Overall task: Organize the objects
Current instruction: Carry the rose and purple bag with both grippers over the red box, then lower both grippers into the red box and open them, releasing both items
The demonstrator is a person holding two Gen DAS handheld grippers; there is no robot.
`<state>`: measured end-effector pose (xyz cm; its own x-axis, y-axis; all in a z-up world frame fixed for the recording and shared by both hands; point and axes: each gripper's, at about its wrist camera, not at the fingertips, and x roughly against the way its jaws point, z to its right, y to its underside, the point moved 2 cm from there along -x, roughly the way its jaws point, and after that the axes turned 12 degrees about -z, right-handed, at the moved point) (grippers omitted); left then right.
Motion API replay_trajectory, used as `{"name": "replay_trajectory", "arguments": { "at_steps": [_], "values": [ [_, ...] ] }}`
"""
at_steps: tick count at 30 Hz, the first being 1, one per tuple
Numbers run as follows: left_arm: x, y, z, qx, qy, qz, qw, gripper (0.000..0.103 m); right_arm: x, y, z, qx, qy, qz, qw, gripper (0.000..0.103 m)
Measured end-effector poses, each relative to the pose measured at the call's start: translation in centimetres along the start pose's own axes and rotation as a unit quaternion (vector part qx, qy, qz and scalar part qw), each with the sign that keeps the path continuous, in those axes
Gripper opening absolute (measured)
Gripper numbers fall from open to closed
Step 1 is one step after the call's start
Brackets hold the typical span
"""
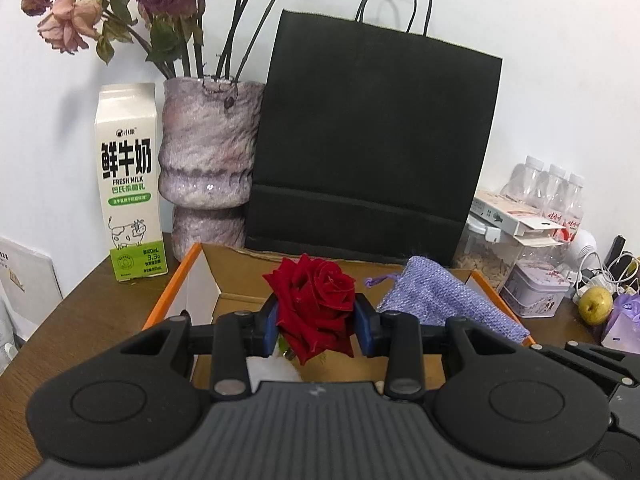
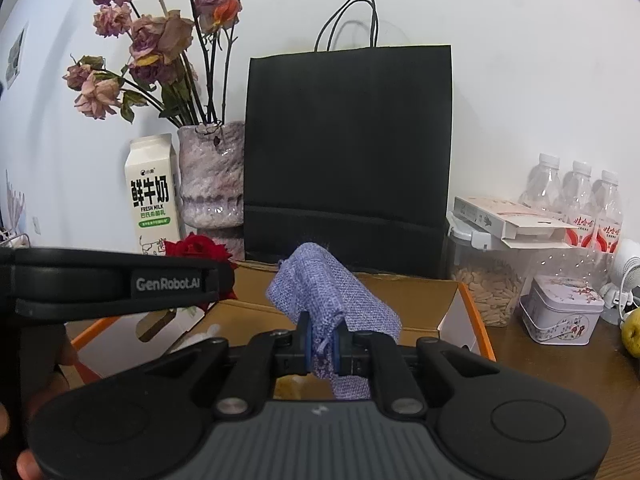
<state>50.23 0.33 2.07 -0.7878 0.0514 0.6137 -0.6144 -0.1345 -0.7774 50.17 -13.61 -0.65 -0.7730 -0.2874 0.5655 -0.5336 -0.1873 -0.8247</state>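
My left gripper [image 1: 316, 322] is shut on a red rose [image 1: 316, 300] and holds it above an open cardboard box with orange edges [image 1: 172, 284]. My right gripper [image 2: 323, 346] is shut on a purple woven pouch [image 2: 336, 300] and holds it over the same box [image 2: 472, 308]. The pouch also shows in the left wrist view [image 1: 432, 300], to the right of the rose. The rose [image 2: 198, 248] and the left gripper's body show at the left of the right wrist view. Something white lies in the box under the rose.
Behind the box stand a black paper bag [image 1: 372, 140], a purple vase of dried roses [image 1: 208, 160] and a milk carton [image 1: 128, 184]. To the right are a seed jar [image 2: 488, 280], a small tin [image 2: 560, 312], water bottles [image 2: 576, 200] and a pear [image 1: 596, 304].
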Motion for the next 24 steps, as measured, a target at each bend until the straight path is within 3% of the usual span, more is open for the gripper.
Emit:
{"name": "replay_trajectory", "arguments": {
  "at_steps": [2, 3, 5, 6, 7, 8, 10, 11, 24],
  "values": [
    [-0.22, 0.03, -0.16, 0.004, 0.000, -0.005, 1.0000, 0.040, -0.18, 0.02, 0.09, -0.002, 0.003, -0.003, 1.000, 0.009],
    [-0.25, 0.04, -0.22, 0.005, -0.001, -0.006, 1.0000, 0.047, -0.31, 0.04, 0.13, -0.003, 0.005, -0.006, 1.000, 0.010],
    [-0.26, 0.06, -0.32, 0.006, -0.003, -0.004, 1.0000, 0.072, -0.56, 0.12, 0.21, -0.005, 0.009, -0.011, 1.000, 0.016],
    [-0.18, 0.08, -0.36, 0.008, -0.006, 0.000, 1.0000, 0.097, -0.69, 0.15, 0.27, -0.006, 0.013, -0.013, 1.000, 0.024],
    [-0.05, 0.11, -0.42, 0.011, -0.013, 0.007, 0.9998, 0.103, -0.82, 0.18, 0.34, -0.007, 0.015, -0.016, 1.000, 0.041],
    [0.05, 0.09, -0.41, 0.012, -0.019, 0.012, 0.9997, 0.103, -0.88, 0.23, 0.42, -0.008, 0.017, -0.017, 1.000, 0.052],
    [-0.03, -0.01, -0.47, 0.013, -0.019, 0.007, 0.9997, 0.103, -0.98, 0.24, 0.51, -0.009, 0.023, -0.018, 1.000, 0.093],
    [-0.08, 0.00, -0.52, 0.015, -0.017, 0.005, 0.9997, 0.103, -0.98, 0.23, 0.52, -0.010, 0.028, -0.019, 0.999, 0.101],
    [-0.03, 0.12, -0.58, 0.016, -0.021, 0.005, 0.9996, 0.103, -0.83, 0.17, 0.64, -0.012, 0.030, -0.017, 0.999, 0.103]
  ]
}}
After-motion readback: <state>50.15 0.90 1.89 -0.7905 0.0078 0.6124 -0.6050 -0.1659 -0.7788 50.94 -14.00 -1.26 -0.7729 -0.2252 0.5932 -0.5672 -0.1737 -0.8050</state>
